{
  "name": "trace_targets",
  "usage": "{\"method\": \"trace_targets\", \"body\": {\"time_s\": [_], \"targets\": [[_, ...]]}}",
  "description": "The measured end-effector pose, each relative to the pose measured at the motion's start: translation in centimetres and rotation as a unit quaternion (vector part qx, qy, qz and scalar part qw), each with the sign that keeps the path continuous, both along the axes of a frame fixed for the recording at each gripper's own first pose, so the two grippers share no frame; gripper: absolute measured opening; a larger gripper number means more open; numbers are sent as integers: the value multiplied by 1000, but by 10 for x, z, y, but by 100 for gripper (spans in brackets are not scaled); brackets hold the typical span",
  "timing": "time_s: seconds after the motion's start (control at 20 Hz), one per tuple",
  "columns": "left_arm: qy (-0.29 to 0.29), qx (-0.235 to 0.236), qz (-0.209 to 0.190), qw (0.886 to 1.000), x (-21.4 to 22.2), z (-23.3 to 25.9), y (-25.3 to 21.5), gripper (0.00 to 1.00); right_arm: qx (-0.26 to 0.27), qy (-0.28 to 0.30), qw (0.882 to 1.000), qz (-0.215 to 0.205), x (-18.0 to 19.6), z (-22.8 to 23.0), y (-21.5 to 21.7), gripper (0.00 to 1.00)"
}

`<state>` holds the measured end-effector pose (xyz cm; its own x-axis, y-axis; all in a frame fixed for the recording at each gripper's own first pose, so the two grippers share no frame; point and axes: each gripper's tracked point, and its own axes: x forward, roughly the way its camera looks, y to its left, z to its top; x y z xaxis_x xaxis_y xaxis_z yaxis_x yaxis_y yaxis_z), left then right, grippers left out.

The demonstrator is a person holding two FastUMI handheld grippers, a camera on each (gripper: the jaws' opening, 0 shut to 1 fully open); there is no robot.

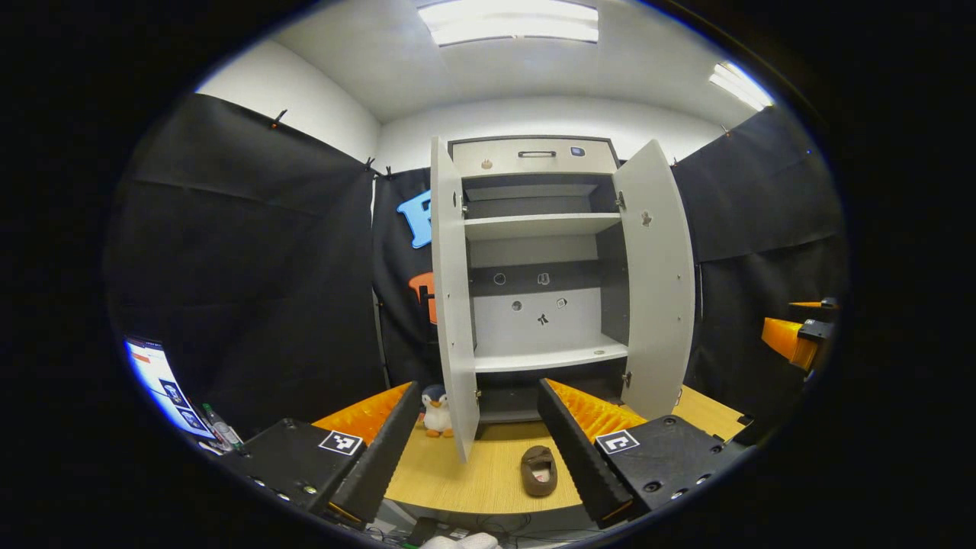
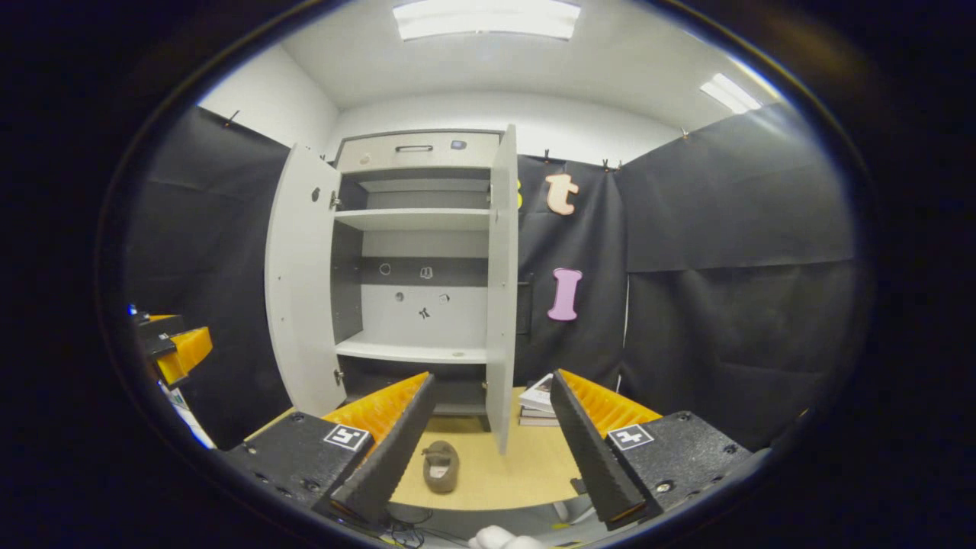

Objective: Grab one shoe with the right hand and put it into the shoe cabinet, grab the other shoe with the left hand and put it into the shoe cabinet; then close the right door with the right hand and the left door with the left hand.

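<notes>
A grey-white shoe cabinet [image 1: 537, 229] stands on the wooden table with its left door [image 1: 454, 305] and right door [image 1: 657, 282] both swung open. One brown shoe [image 1: 538, 470] lies on the table in front of it, toe toward the cabinet. My left gripper [image 1: 479, 387] is open and hovers above and short of the shoe, nothing between its fingers. In the right gripper view the same shoe [image 2: 441, 465] lies low left of centre. My right gripper [image 2: 492, 377] is open and empty, facing the cabinet [image 2: 415, 221] and the edge of its right door [image 2: 501, 290].
A small penguin toy [image 1: 436, 412] sits beside the left door's foot. A stack of books [image 2: 540, 400] lies right of the cabinet. A lit screen [image 1: 160, 385] and pens [image 1: 221, 428] are at far left. The other gripper [image 1: 797, 339] shows far right.
</notes>
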<state>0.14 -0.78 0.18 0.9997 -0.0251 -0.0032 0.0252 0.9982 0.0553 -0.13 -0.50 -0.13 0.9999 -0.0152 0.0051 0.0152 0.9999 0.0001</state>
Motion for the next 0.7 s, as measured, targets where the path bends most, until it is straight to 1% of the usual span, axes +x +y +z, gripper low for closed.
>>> {"method": "trace_targets", "body": {"time_s": [0.2, 0.55, 0.7], "targets": [[-3, 0, -9, 1000, 1, 2, -4, 95, 2, 3, 1000, 3, 1, -2, 2, 98], [3, -2, -9, 1000, 4, -2, -1, 95, -4, 3, 1000, 6, 4, -2, 5, 99], [4, -3, -10, 1000, 5, -3, 0, 95, -13, 7, 1000, 10, 8, -9, 12, 98]]}}
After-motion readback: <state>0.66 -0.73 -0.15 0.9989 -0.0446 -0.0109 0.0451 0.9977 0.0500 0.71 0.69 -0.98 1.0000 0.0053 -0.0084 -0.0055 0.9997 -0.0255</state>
